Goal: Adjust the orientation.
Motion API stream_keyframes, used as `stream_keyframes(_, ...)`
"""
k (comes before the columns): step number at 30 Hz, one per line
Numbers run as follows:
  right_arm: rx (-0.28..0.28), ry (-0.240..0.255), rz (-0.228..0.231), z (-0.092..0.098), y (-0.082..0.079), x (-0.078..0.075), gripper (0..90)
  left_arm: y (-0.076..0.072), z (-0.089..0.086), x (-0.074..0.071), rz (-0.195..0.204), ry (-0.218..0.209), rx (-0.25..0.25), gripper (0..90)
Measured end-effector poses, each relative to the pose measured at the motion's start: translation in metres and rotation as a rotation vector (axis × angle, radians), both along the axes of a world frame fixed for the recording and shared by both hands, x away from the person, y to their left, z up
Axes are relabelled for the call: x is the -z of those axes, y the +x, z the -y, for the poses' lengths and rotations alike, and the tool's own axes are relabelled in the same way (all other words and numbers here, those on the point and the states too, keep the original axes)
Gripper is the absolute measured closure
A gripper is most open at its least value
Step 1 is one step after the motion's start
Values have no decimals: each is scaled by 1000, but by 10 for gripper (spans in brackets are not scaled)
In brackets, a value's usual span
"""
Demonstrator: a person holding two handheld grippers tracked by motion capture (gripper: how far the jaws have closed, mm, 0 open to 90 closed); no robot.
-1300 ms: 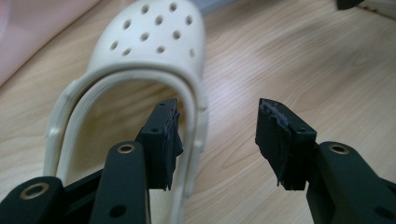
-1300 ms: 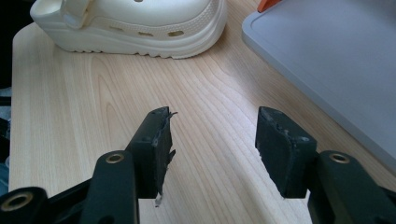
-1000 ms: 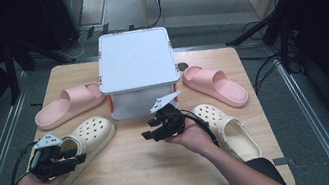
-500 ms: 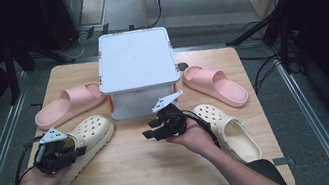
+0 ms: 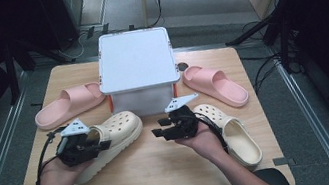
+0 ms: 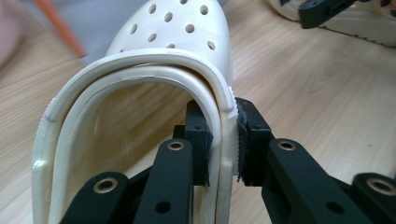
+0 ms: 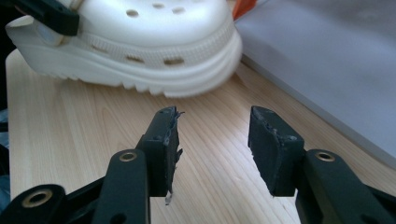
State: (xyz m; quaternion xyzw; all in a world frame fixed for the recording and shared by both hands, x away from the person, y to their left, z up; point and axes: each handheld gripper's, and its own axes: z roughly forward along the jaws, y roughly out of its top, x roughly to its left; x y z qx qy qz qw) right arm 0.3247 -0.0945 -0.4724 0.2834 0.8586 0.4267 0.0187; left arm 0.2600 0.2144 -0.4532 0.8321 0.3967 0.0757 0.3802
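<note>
One cream clog is being gripped at its heel-side rim by the left gripper, near the white box, while the right gripper is being held open and empty over the table, the second cream clog and both pink slippers apparently being left unhandled.

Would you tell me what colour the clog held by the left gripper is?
The clog is cream, clearest in the left gripper view.

We note the right claw with jaws apart, nothing between them, poised just above the pale wood desk. Ahead lies a cream perforated clog on its sole. A grey box wall runs along the right. A black claw tip crosses the clog's upper left.
</note>
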Motion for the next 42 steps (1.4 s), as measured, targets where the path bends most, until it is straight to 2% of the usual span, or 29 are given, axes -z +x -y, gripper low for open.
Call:
stream_keyframes(4, 28, 6, 7, 9, -4, 0, 540, 6, 20, 5, -19, -4, 47, 773)
stream_keyframes(10, 73, 12, 7, 22, -10, 1, 542, 13, 44, 14, -43, 23, 136, 773)
stream_keyframes(14, 85, 2, 8, 25, -13, 3, 542, 13, 50, 19, -59, 19, 177, 770)
stream_keyframes(16, 91, 0, 8, 27, -15, 4, 542, 12, 51, 22, -68, 37, 194, 765)
stream_keyframes(19, 99, -2, 9, 28, -17, 5, 541, 14, 52, 24, -87, 38, 208, 750)
stream_keyframes(21, 116, 3, 5, 28, -18, 5, 529, 16, 53, 25, -102, 49, 214, 698)
stream_keyframes(26, 133, 42, -23, 26, -18, 7, 557, 18, 48, 22, -115, 33, 213, 615)
stream_keyframes(29, 127, 41, -29, 24, -19, 8, 638, 16, 41, 12, -90, 17, 217, 579)
stream_keyframes(31, 131, 14, -11, 21, -21, 9, 688, 15, 34, 6, -70, 6, 213, 558)
stream_keyframes(32, 136, 3, -3, 18, -23, 10, 714, 15, 31, 4, -67, 0, 213, 564)
stream_keyframes(37, 111, 9, -34, 10, -26, 12, 806, 18, 7, -4, -46, -7, 173, 684)
stream_keyframes(42, 92, 4, -58, -2, -27, 18, 848, 28, -14, 2, -43, 1, 105, 812)
